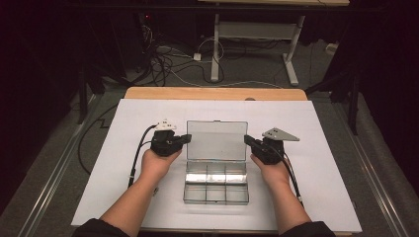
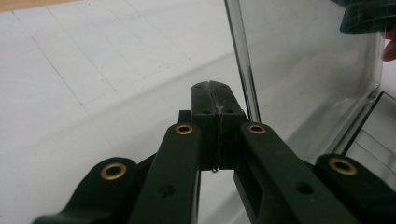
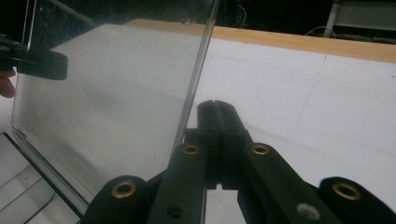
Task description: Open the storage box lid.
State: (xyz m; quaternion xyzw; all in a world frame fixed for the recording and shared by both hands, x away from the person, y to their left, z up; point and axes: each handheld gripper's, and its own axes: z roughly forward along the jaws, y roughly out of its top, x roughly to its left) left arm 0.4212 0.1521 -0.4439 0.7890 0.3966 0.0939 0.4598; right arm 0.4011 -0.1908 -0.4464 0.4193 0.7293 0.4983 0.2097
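The clear plastic box (image 1: 216, 180) lay open in the middle of the white sheet (image 1: 123, 123) on the worktop (image 1: 212, 93), its compartments looking empty, and its lid (image 1: 217, 140) stood up behind the tray. The box seemed light and stiff to me, with smooth walls that could slip, and thin plastic that might crack under a hard squeeze. I judged the side edges of the lid the best places to take hold, or to push.

The left hand-held gripper (image 1: 186, 138) was just at the left edge of the lid, and the right hand-held gripper (image 1: 247, 139) at the right edge. Both had their jaws pressed together, pinching nothing.

From the high view I could see the whole box and both hands. The left gripper view gave the lid edge (image 2: 243, 70) close up, just beside the closed tips (image 2: 212, 91); whether they touched it I could not tell. The right gripper view showed the other edge (image 3: 198, 70) beside its tips (image 3: 215, 108), and the opposite gripper (image 3: 35, 63) through the lid.
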